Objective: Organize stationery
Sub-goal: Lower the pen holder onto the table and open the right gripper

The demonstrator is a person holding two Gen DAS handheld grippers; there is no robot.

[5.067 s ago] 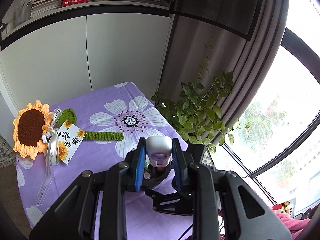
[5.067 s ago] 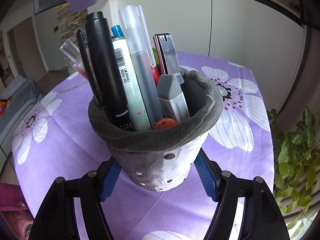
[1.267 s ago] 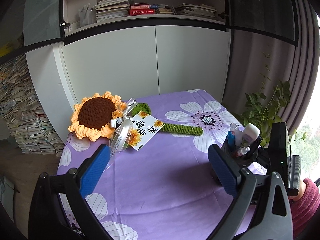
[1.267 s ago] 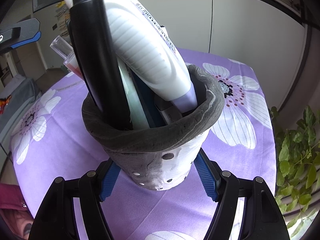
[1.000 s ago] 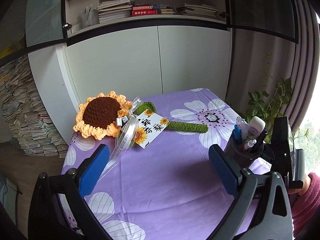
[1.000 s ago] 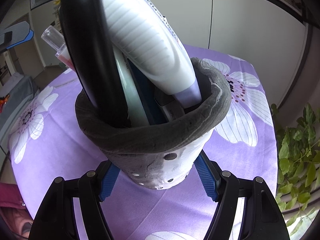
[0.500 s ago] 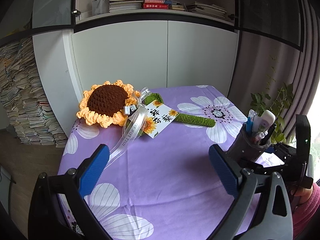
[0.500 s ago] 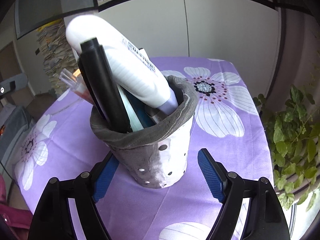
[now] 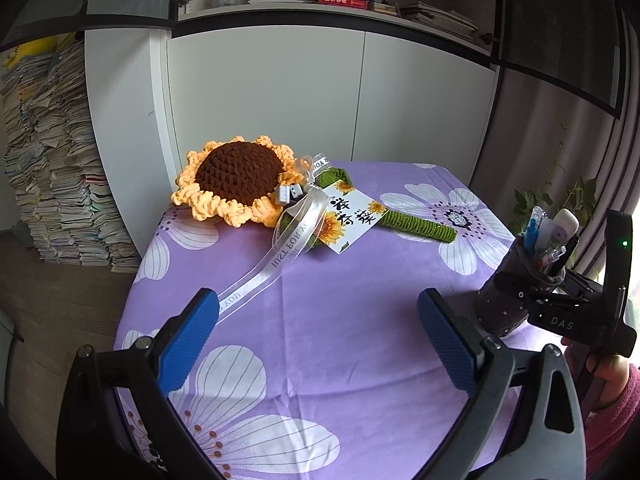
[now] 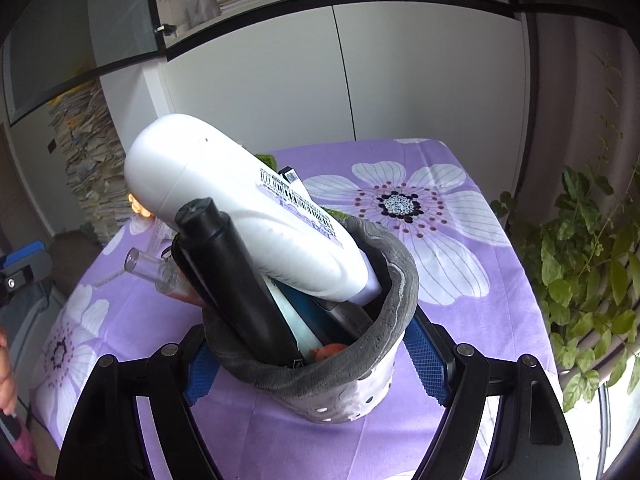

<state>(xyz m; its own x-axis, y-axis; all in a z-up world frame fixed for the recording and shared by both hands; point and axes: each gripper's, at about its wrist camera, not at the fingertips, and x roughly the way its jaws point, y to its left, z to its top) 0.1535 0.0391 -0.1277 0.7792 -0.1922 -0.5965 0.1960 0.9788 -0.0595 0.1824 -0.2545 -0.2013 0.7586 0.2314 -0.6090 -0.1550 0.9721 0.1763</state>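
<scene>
Scanning from the left: crocheted sunflower (image 9: 240, 186) at the far left of the purple tablecloth (image 9: 340, 320), its ribbon (image 9: 280, 252) trailing toward the near edge — no part in the job. Left gripper (image 9: 316, 336) hangs over bare cloth, jaws spread wide, nothing between them. Further right, near the table's right edge, the pen holder (image 10: 340, 384) stands between the pads of the right gripper (image 10: 316, 360); its jaws are closing, and the right pad shows a gap from the wall, so no firm hold yet. Risk — the holder is top-heavy: a fat white bottle-shaped item (image 10: 240, 208) and a black marker (image 10: 236, 280) lean far out to the left. An uneven squeeze on the soft felt-like rim could tip it, spilling pens onto the cloth or off the edge.
</scene>
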